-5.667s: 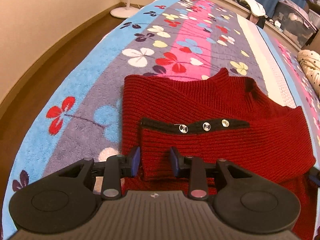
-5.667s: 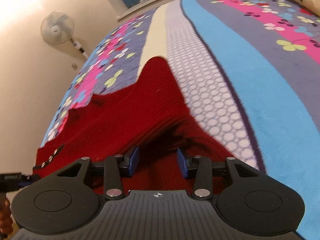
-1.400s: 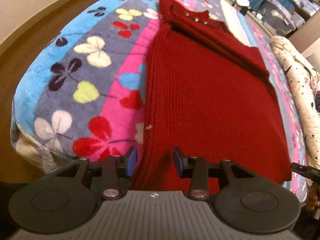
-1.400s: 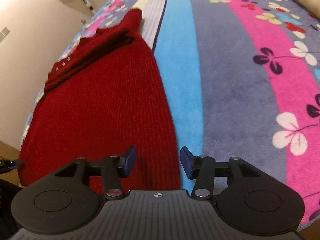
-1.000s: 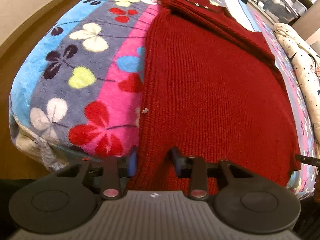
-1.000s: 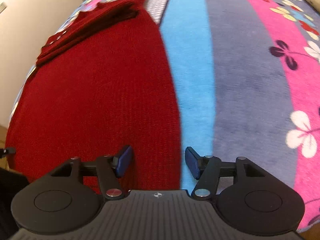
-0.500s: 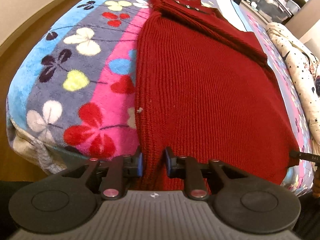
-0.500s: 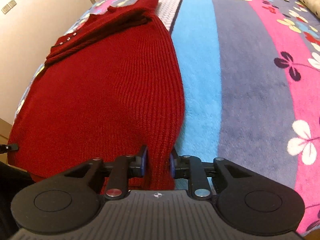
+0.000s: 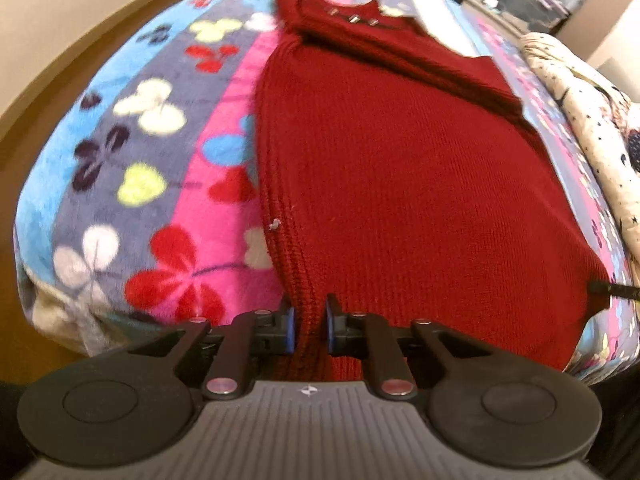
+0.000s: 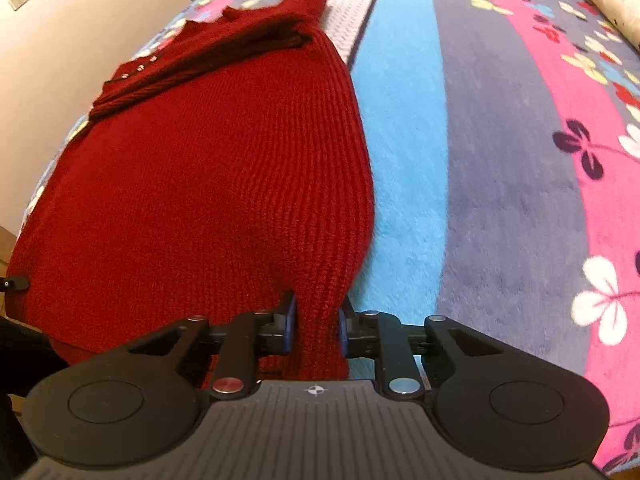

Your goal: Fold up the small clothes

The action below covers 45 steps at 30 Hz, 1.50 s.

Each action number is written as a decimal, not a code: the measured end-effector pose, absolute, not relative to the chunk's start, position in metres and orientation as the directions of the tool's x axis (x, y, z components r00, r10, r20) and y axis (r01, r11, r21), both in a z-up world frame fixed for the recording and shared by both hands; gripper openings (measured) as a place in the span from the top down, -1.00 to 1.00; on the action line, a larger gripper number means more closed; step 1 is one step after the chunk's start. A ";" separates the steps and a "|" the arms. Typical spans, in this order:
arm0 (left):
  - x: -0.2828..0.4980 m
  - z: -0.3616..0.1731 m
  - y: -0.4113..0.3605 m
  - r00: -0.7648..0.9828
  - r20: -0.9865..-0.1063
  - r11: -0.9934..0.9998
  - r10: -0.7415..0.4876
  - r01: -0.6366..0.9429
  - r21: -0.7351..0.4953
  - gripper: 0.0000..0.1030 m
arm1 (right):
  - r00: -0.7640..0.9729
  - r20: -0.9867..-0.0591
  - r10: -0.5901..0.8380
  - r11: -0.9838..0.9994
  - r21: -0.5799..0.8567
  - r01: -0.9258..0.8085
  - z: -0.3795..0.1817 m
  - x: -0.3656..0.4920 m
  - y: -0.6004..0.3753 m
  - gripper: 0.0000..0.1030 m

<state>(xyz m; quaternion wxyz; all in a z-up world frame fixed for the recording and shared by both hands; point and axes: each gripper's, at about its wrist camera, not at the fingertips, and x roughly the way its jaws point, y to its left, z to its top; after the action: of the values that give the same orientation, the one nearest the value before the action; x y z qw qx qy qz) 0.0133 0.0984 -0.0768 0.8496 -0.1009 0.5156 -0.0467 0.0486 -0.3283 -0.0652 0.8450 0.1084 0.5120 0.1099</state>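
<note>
My left hand-held gripper (image 9: 308, 330) and right hand-held gripper (image 10: 314, 330) are closing, each pinching a near hem corner of the red sweater (image 9: 400, 168), spread ahead on the flowered blanket (image 10: 500, 168); spotted bedding (image 9: 580, 92) lies far right.

Black claw (image 9: 308, 328), blue pads, ribbed grey housing

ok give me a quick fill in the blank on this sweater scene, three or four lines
1. The knitted sweater is ____ in colour.
2. It lies on a blanket printed with ____.
3. The left gripper is closing on the sweater's near ____ corner, seen from the left wrist camera.
4. The small buttons sit at the sweater's ____ end.

Missing words: red; flowers; left; far
</note>
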 end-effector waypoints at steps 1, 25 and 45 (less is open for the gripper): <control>0.012 -0.072 0.097 0.483 -0.854 0.975 -0.192 -0.006 -0.223 0.73 | 0.468 -0.831 0.301 0.950 0.301 -0.077 -0.061 0.048 -0.329 0.62; -0.038 0.100 0.154 0.713 -0.557 0.875 -0.427 0.171 -0.453 0.79 | 0.763 -0.409 0.501 0.831 0.475 -0.290 0.121 -0.062 -0.391 0.88; 0.190 -0.036 0.208 0.646 -0.704 0.800 -0.295 -0.235 -0.551 0.53 | 0.717 -0.662 0.219 0.887 0.441 0.136 -0.035 0.174 -0.384 0.68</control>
<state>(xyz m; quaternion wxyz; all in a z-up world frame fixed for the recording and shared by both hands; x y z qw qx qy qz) 0.1896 0.2076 -0.0361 0.8507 -0.3154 0.4201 -0.0175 0.1739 -0.3838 -0.0352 0.8959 0.2363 0.3754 0.0232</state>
